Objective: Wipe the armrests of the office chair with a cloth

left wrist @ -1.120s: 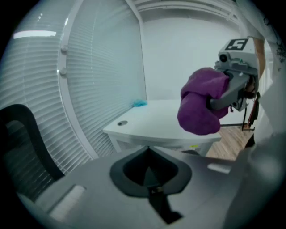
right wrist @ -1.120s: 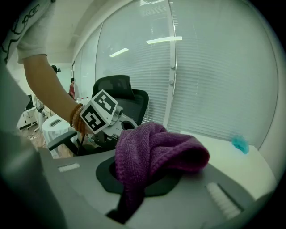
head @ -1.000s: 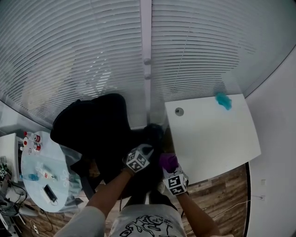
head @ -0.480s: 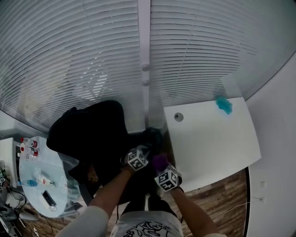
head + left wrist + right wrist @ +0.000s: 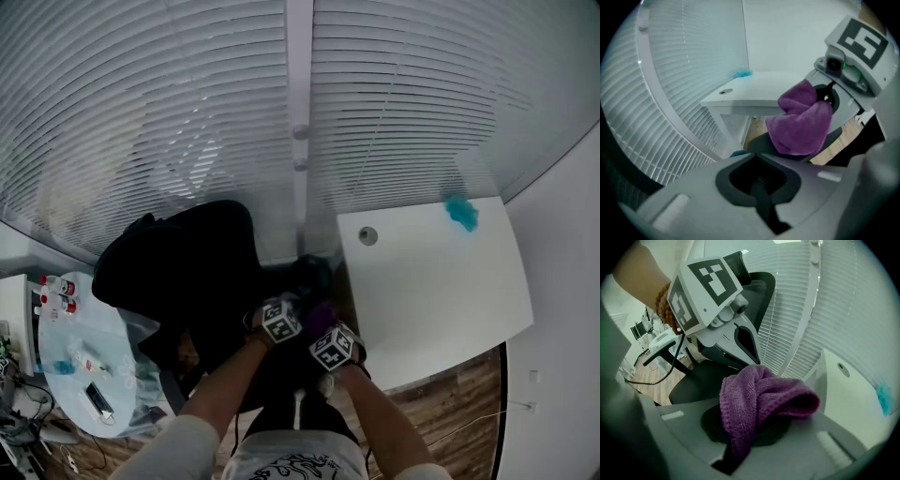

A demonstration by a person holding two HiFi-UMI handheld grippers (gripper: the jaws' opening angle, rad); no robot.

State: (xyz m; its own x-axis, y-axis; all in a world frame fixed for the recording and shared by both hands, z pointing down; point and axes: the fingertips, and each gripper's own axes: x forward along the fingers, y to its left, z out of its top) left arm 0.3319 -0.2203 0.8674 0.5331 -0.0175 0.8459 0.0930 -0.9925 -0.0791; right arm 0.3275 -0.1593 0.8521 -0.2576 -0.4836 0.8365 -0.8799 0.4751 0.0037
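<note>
The black office chair stands below the blinds, left of the desk. My right gripper is shut on a bunched purple cloth, which bulges out over its jaws. The cloth hangs just above a dark padded part of the chair; I cannot tell whether it touches. My left gripper is right beside it, jaws shut with nothing between them. In the right gripper view the left gripper fills the upper left, with the chair's backrest behind it.
A white desk stands close on the right with a teal object at its far corner. A round glass table with bottles and a phone is at the left. Window blinds run behind the chair.
My right gripper has moved left and slightly up with the cloth, closing in on the left gripper. The left gripper has barely shifted.
</note>
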